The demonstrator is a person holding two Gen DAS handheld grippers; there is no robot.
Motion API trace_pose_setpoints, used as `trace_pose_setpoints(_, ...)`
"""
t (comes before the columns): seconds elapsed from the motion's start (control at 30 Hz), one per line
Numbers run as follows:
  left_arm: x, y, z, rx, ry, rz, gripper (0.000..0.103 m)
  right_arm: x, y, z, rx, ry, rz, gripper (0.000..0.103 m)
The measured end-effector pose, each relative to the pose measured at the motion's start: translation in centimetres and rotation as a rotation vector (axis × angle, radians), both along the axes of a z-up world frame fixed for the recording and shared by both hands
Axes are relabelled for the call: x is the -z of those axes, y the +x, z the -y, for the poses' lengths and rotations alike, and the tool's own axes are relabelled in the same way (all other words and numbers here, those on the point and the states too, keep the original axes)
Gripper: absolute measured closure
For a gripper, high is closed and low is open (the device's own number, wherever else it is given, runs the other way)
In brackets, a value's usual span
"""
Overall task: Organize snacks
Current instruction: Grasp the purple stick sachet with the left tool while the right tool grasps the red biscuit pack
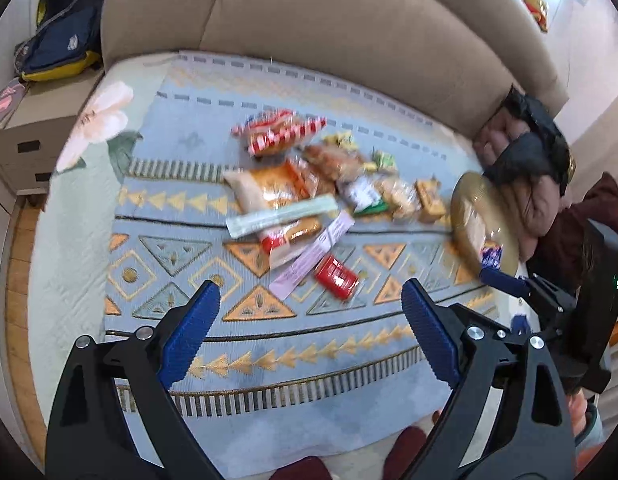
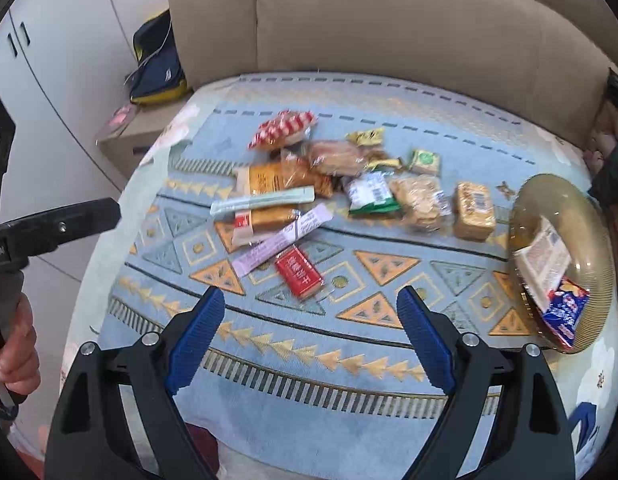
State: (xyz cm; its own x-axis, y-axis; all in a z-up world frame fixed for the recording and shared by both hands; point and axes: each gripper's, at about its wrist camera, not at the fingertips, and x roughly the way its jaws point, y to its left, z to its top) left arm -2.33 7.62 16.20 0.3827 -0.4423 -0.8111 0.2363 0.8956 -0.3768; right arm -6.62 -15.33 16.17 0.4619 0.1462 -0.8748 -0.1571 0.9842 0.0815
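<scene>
A pile of wrapped snacks lies on a patterned blue blanket on a bed, also in the left wrist view. A red packet lies nearest, beside a pink stick pack. An amber glass plate at the right holds a white packet and a blue packet; it also shows in the left wrist view. My left gripper is open and empty above the blanket. My right gripper is open and empty, just short of the red packet.
A beige padded headboard stands behind the bed. A nightstand with a navy and yellow bag is at the left. Dark clothing lies beside the plate. White cabinet doors are at the far left.
</scene>
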Motion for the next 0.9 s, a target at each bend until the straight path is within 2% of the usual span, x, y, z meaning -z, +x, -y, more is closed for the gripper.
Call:
trace_pose_setpoints(0.17, 3.8, 1.5, 1.3, 0.054, 0.027, -0.053, 0.019, 3.8, 1.6, 0.8, -0.001, 0.048, -0.061, 0.023)
trace_pose_setpoints(0.23, 5.8, 2.2, 2.1, 0.081, 0.04, -0.088, 0.025, 5.5, 2.3, 0.8, -0.012, 0.067, -0.088, 0.031)
trace_pose_setpoints(0.3, 7.9, 2.8, 2.8, 0.111, 0.055, -0.123, 0.03, 7.2, 3.2, 0.8, -0.022, 0.078, -0.109, 0.034)
trace_pose_setpoints(0.4, 10.8, 3.7, 3.5, 0.133, 0.058, -0.172, 0.043, 9.8, 4.6, 0.6, -0.04, 0.092, -0.137, 0.035)
trace_pose_setpoints(0.5, 12.9, 4.6, 4.0, 0.138, 0.063, -0.199, 0.044, 11.8, 5.7, 0.5, -0.066, 0.097, -0.157, 0.035)
trace_pose_setpoints(0.73, 14.1, 6.1, 5.9, 0.2, 0.141, -0.143, 0.043, 14.7, 7.6, -1.0, -0.138, 0.042, -0.168, 0.036)
trace_pose_setpoints(0.9, 14.1, 6.2, 6.8, 0.231, 0.196, -0.101, 0.042, 14.9, 7.8, -1.7, -0.174, 0.006, -0.132, 0.038)
